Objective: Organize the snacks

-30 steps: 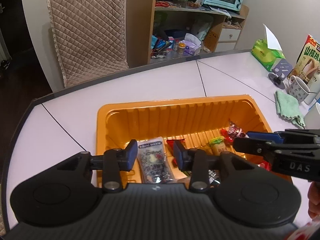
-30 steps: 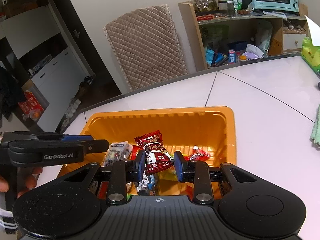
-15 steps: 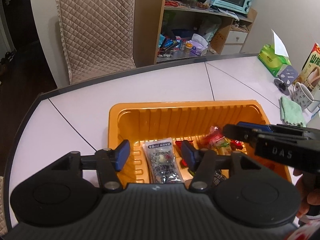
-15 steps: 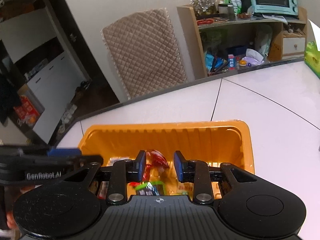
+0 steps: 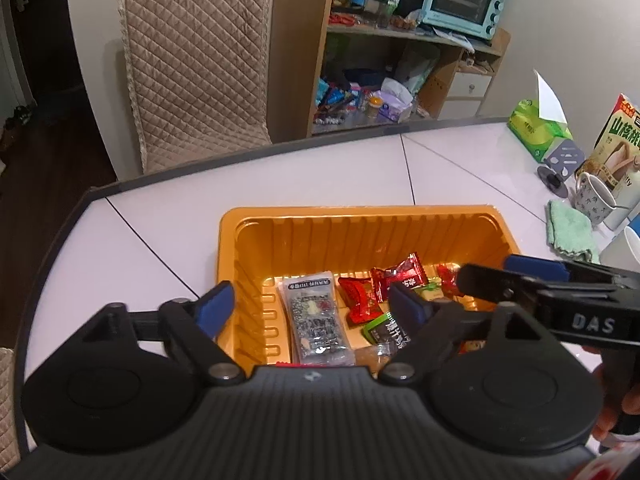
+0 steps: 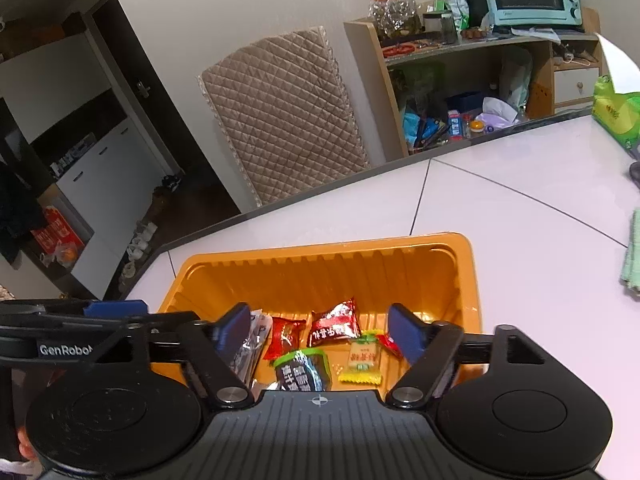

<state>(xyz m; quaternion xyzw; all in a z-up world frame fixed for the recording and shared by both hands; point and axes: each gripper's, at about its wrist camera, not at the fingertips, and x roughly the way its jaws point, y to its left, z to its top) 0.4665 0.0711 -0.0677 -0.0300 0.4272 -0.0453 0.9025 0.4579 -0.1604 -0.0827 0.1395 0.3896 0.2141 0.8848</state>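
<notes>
Both grippers hang over the near edge of the orange tray [image 5: 360, 216] on the white table [image 5: 168, 216]. Left gripper [image 5: 316, 306] and right gripper [image 6: 320, 330] are opening wide, gripping nothing. Snack packets [image 6: 334, 322] lie loose on the tray floor beneath them.

We had the left tool [image 5: 310, 306] and right tool [image 6: 316, 330] angled downward side by side, jaws opening, nothing pinched between either pair.
</notes>
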